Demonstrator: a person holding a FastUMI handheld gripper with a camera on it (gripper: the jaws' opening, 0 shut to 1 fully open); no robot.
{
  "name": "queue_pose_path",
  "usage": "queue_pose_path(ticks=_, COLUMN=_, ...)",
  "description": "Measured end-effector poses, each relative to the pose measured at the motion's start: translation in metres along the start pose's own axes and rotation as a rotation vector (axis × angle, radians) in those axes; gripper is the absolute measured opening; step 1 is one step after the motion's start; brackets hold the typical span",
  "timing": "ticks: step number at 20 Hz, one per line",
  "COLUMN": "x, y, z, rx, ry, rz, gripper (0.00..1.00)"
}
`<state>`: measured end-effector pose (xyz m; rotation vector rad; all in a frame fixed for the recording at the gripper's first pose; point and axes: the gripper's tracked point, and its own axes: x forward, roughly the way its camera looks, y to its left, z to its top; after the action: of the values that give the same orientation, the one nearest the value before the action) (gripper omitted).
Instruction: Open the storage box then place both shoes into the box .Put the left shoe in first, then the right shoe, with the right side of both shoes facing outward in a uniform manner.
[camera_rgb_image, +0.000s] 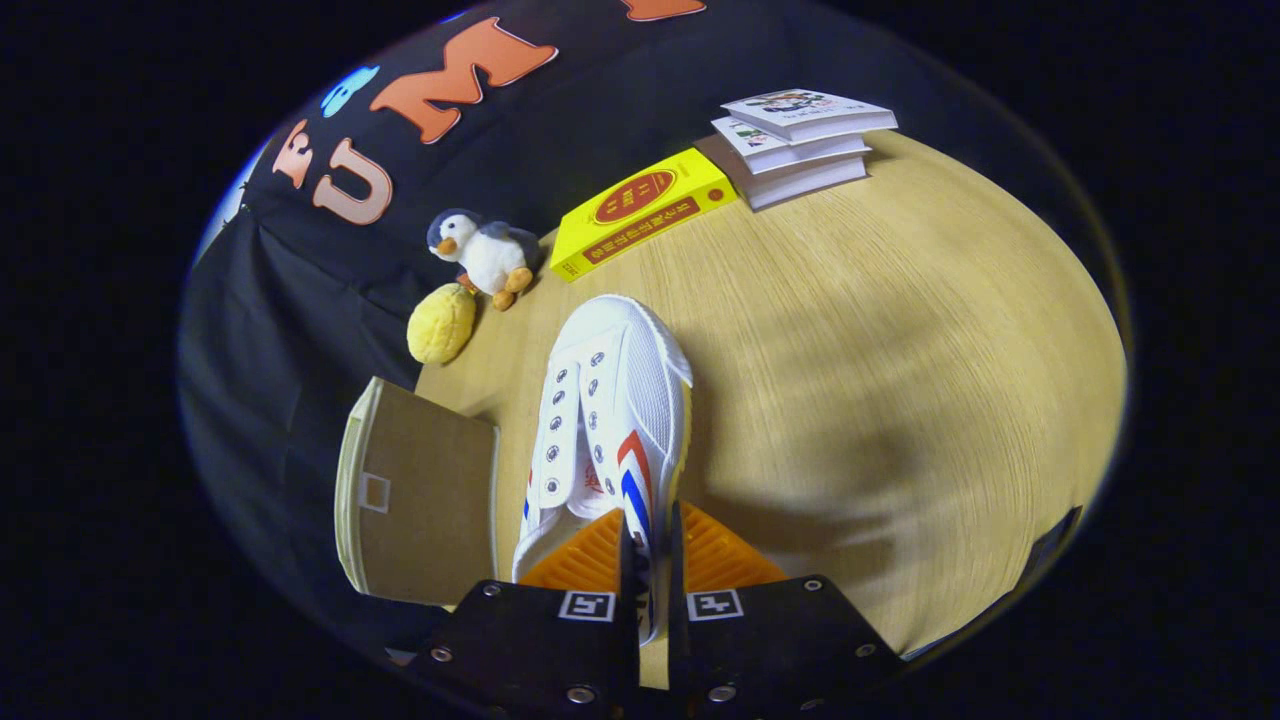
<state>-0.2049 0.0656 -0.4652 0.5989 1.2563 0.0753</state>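
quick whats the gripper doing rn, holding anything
Gripper: shut on the white shoe, both fingers pinching its side wall near the heel, with the shoe held above the table.

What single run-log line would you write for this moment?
gripper: shut on white shoe side wall | shoe: lifted over table | cardboard storage box: beside shoe | stage: carrying

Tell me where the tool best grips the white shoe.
By the collar wall at the heel of the white shoe, coming from behind: that thin upright edge fits between narrow fingers. The tool appears shut on that wall beside the red and blue stripes.
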Motion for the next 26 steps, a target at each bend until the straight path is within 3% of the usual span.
queue_pose_path(ticks=5, x=-0.025, y=0.073, z=0.026, rx=-0.078, ry=-0.045, rz=0.086, gripper=0.12)
queue_pose_path(ticks=12, x=-0.033, y=0.154, z=0.028, rx=-0.192, ry=-0.017, rz=0.122, gripper=0.11)
queue_pose_path(ticks=20, x=-0.024, y=0.250, z=-0.012, rx=-0.271, ry=0.078, rz=0.204, gripper=0.11)
queue_pose_path(ticks=26, x=0.007, y=0.281, z=-0.046, rx=-0.293, ry=0.142, rz=0.156, gripper=0.12)
